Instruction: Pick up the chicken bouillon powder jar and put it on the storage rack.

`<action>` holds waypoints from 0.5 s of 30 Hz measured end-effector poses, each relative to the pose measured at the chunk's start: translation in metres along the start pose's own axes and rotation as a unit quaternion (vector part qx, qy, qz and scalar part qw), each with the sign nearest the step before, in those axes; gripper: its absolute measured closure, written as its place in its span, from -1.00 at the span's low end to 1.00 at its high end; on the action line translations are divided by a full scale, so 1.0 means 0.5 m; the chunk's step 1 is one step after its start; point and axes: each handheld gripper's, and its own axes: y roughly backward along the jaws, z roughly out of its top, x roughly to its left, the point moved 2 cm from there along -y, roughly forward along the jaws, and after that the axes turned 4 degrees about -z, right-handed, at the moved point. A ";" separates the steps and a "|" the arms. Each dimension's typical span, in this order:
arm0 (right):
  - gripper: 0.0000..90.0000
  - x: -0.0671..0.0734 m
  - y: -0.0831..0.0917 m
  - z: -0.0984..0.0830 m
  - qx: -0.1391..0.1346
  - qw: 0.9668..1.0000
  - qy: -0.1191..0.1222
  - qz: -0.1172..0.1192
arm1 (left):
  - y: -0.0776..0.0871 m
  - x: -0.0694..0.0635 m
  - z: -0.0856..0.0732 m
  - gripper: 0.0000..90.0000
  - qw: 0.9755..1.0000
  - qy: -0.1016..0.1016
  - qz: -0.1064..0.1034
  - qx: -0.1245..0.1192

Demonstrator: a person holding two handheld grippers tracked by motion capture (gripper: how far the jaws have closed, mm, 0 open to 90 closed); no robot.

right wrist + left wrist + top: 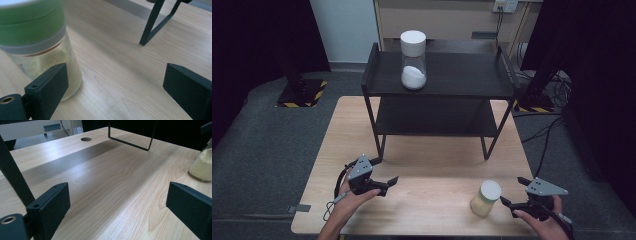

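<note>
A glass jar with a pale green lid (485, 198) holds yellowish powder and stands upright on the wooden table (427, 210) near its front right. My right gripper (513, 191) hovers just right of it, open, nothing between its jaws. In the right gripper view that jar (37, 42) sits beyond the left jaw, outside the gap of the right gripper (115, 70). My left gripper (387, 170) is at the front left, open and empty, pointing right. The left gripper view has the left gripper (118, 187) over bare wood, the jar (202, 167) at far right.
A black two-level rack (437, 75) stands at the back of the table. On its top shelf is a jar with a white lid and white powder (413, 60). Its thin feet (155, 27) rest on the wood. A cable hole (86, 139) lies farther off.
</note>
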 end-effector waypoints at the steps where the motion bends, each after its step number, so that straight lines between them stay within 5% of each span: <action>1: -0.85 -0.002 0.000 0.004 0.007 1.000 0.003 0.007 | 0.000 0.000 0.000 -0.91 1.000 0.000 0.000 0.001; 6: -0.86 -0.008 -0.007 0.010 0.028 0.999 0.012 0.035 | -0.002 0.000 0.001 -0.91 1.000 -0.001 -0.002 0.001; 15: -0.86 -0.011 0.005 0.021 0.042 0.998 0.020 0.050 | -0.002 -0.002 0.002 -0.91 1.000 -0.001 -0.001 -0.001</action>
